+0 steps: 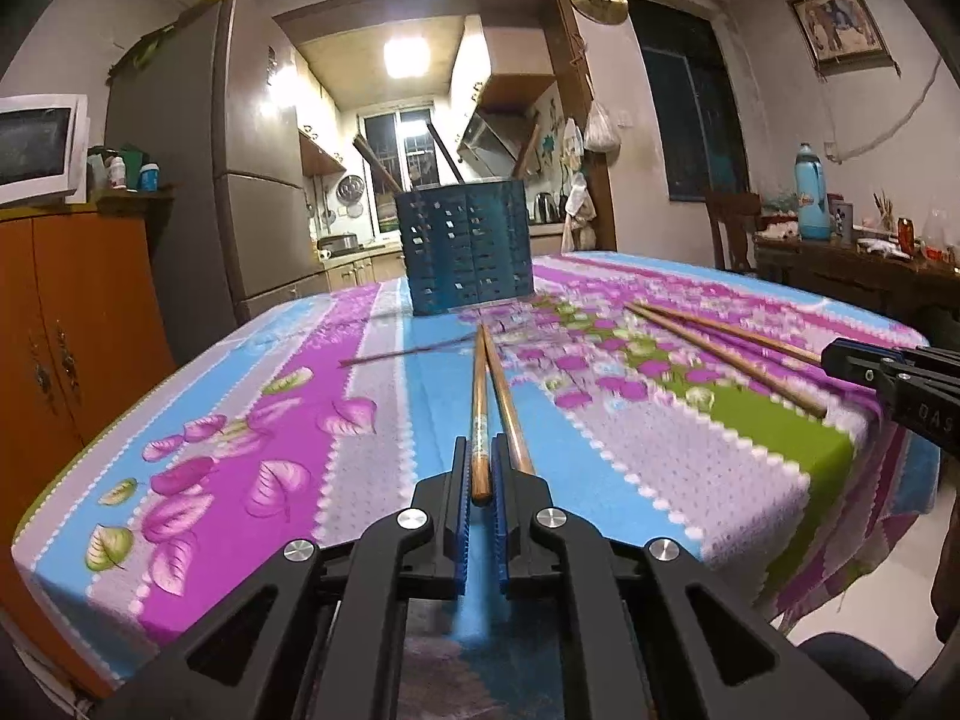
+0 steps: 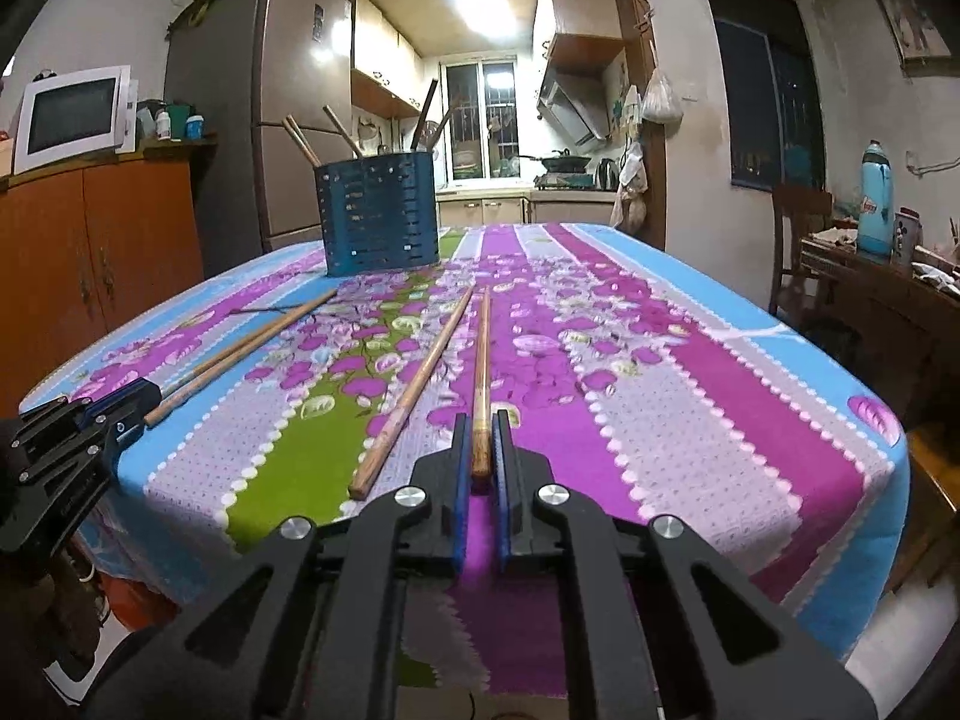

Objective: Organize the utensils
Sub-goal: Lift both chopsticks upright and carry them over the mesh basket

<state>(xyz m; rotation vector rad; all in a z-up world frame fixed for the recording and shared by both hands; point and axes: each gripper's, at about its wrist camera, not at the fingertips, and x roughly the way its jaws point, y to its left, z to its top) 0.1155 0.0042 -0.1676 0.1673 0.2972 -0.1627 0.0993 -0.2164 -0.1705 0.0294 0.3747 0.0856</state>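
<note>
A blue perforated utensil holder (image 1: 469,246) stands at the far side of the table with several sticks in it; it also shows in the right wrist view (image 2: 379,213). My left gripper (image 1: 479,468) is shut on a wooden chopstick (image 1: 479,414); a second chopstick (image 1: 507,402) lies beside it outside the right finger. My right gripper (image 2: 480,450) is shut on another chopstick (image 2: 482,372); its partner (image 2: 414,396) lies loose to the left. In the left wrist view the right gripper (image 1: 840,360) is at the right edge by the two chopsticks (image 1: 714,348).
The table wears a striped floral cloth (image 2: 690,390). A thin dark stick (image 1: 408,354) lies on it left of centre. A fridge (image 1: 198,180) and an orange cabinet (image 1: 66,324) stand to the left, and a side table with a blue flask (image 1: 813,192) to the right.
</note>
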